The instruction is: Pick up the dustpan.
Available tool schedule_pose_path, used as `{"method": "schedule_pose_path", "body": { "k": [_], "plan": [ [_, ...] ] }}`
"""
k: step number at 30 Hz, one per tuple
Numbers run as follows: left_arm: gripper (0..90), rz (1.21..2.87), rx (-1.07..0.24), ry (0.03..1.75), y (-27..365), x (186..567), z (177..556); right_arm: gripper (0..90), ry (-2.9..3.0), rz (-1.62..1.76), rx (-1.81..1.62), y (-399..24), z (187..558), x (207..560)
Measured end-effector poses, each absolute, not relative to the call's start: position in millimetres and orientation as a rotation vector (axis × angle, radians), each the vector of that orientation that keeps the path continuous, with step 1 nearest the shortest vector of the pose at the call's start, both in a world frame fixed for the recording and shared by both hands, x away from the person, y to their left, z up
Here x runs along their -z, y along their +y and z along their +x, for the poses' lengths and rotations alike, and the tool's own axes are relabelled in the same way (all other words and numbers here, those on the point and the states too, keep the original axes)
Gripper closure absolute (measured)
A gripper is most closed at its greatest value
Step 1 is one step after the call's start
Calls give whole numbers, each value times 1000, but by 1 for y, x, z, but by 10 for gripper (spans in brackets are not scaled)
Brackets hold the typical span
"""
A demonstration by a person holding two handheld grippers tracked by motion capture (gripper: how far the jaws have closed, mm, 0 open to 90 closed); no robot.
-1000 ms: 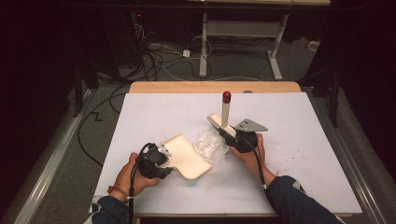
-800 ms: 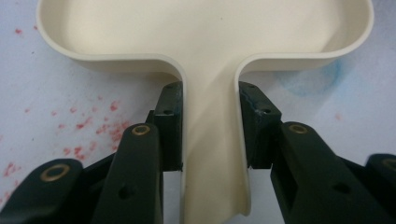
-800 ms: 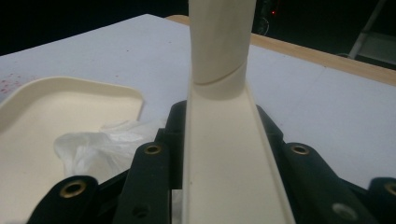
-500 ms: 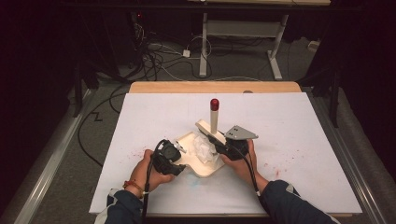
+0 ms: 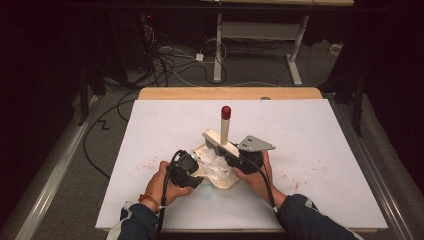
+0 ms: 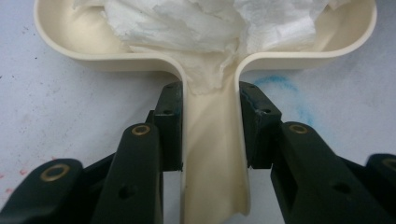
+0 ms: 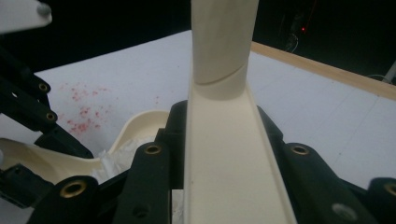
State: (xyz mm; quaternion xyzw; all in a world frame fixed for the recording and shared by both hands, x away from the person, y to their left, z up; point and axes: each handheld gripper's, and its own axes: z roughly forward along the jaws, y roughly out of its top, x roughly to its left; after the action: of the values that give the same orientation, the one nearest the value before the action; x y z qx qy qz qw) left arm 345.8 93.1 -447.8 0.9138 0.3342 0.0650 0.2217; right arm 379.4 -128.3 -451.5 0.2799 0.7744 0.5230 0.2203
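Left tongs (image 6: 210,135) clamped on the narrow handle of a cream dustpan (image 6: 212,186), one pad on each side wall of the handle, pressing. Pan lies flat on the white paper sheet (image 5: 310,135) that covers the table (image 5: 230,93). Crumpled white tissue (image 6: 205,28) sits in the wide part of the pan and spills a little way into the mouth of the handle channel.

Right tongs (image 7: 219,135) closed tight on a second cream piece, a long handle (image 7: 229,177) shaped like a channel, with a round cream shaft slotted into its far end. From above, that shaft (image 5: 225,131) stands close to upright over the pan and ends in a dark red cap (image 5: 226,112). Can't tell what the working end looks like; it's hidden behind the hands and tongs.

In the high view the left tongs (image 5: 192,167) and right tongs (image 5: 235,159) sit close together at the near middle of the sheet, pan (image 5: 220,181) and tissue (image 5: 214,164) between them. Grey three-cornered plate on top of the right tongs, cables trailing back along both forearms.

Sheet has red speckle stains (image 5: 147,162) to the left of the left hand, a few more to the right of the right hand, and a faint blue smudge (image 6: 275,86) just beside the pan's handle joint. Floor beyond the table: tangled cables (image 5: 170,60) and a white desk frame (image 5: 260,32).
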Motion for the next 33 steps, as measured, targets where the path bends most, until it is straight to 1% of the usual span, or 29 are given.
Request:
{"method": "schedule_pose_path", "body": {
  "k": [9, 14, 22, 25, 28, 33],
  "plan": [
    [628, 2528, -177, 933, 96, 451, 346, 677, 2052, 795, -1556, -151, 381, 423],
    [628, 2528, -169, 933, 99, 452, 346, 677, 2039, 812, -1528, -168, 384, 418],
    [628, 2526, -159, 938, 100, 454, 346, 677, 2113, 809, -1347, -201, 382, 438],
    [628, 2525, -162, 945, 99, 456, 347, 677, 2157, 816, -1346, -209, 379, 448],
    [628, 2511, -160, 950, 99, 457, 347, 676, 2207, 775, -1397, -207, 375, 455],
    [627, 2492, -165, 958, 99, 458, 347, 676, 2282, 668, -1438, -191, 363, 460]
  ]
}}
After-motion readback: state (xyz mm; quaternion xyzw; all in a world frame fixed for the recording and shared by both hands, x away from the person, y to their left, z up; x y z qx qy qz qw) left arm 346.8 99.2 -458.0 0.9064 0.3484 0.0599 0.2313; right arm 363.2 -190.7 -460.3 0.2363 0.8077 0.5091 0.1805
